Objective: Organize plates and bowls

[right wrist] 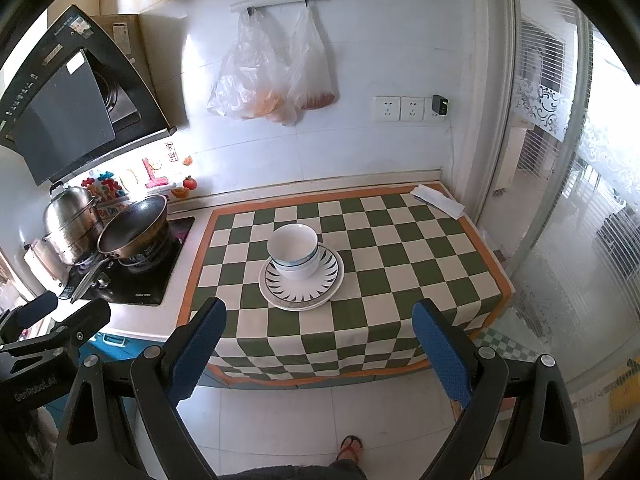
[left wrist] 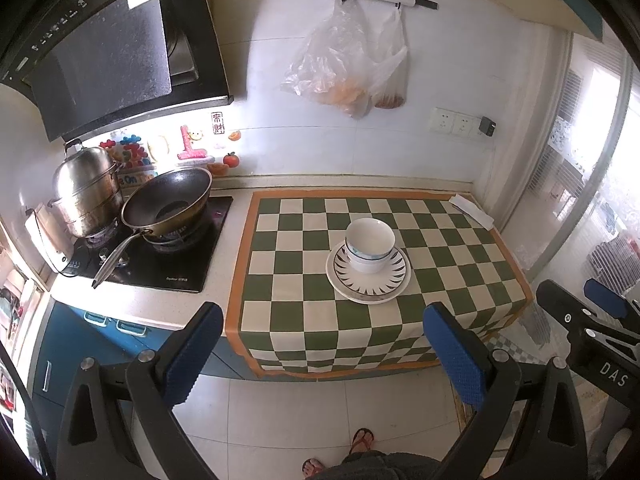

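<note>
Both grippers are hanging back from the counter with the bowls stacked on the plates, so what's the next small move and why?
Probably nothing more than a slight pull-back, or a stop. The bowls sit nested on the stacked plates in the middle of the checkered cloth. The left gripper and right gripper are both open, empty and short of the counter edge, so the stacking looks finished.

White bowls (left wrist: 370, 244) nested upright, atop stacked patterned plates (left wrist: 368, 278)

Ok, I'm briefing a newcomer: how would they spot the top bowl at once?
Find the green-and-white checked cloth on the counter right of the stove. Near its middle sit stacked plates holding nested bowls. The top bowl is plain white inside, with blue rings around its outside.
</note>
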